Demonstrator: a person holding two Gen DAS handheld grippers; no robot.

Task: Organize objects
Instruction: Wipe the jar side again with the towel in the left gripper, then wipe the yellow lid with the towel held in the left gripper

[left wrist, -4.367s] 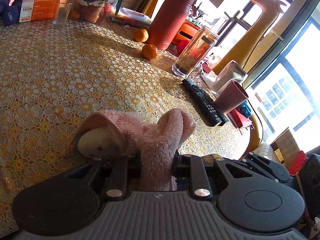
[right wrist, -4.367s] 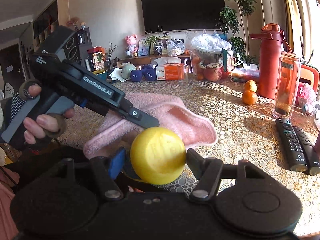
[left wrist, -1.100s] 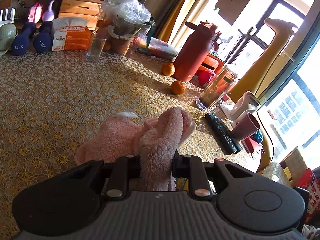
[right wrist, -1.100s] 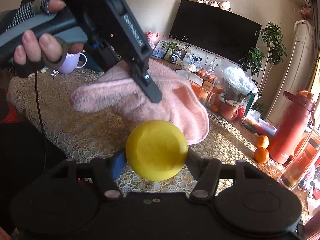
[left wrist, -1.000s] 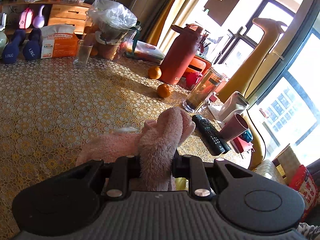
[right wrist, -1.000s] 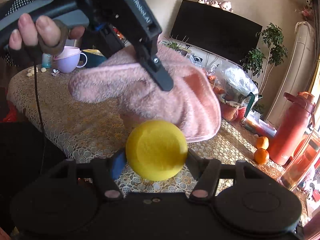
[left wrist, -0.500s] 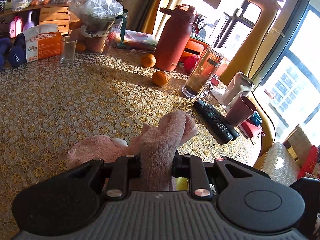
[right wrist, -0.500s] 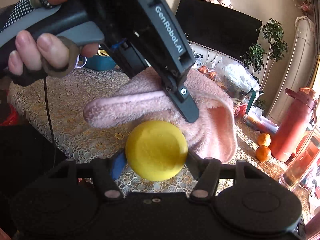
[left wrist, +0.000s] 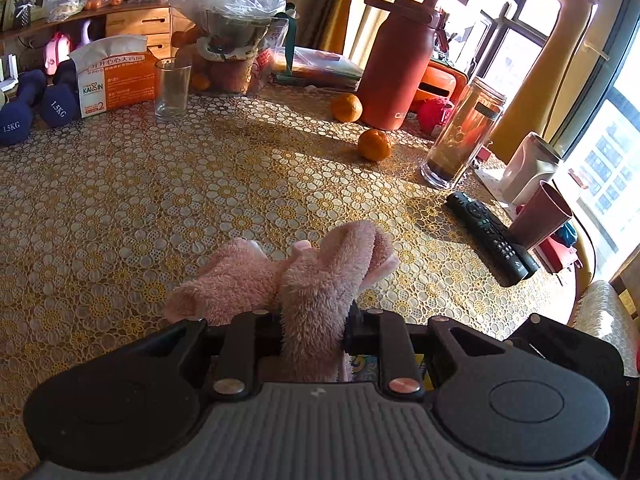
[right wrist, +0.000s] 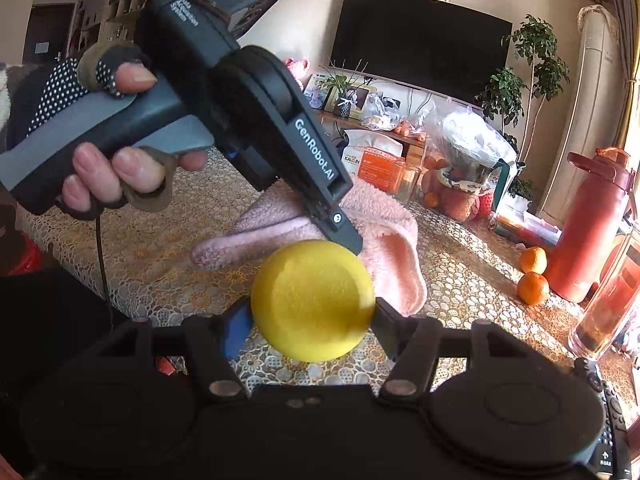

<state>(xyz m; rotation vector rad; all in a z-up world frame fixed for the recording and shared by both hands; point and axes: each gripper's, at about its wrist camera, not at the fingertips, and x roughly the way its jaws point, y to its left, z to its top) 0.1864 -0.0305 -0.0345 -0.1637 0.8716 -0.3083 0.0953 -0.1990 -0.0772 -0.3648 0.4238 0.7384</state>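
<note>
Fingers of the right hand-held gripper pinch a yellow ball close to the camera, and the left hand-held gripper pinches a fluffy pink slipper just above the surface. I think the ball should go into the slipper's opening, so hold the slipper still and push the ball in slowly. Only the right view shows the ball and the soft pink opening past it, while the left view shows the oranges, the remote and the red bottle farther back.
</note>
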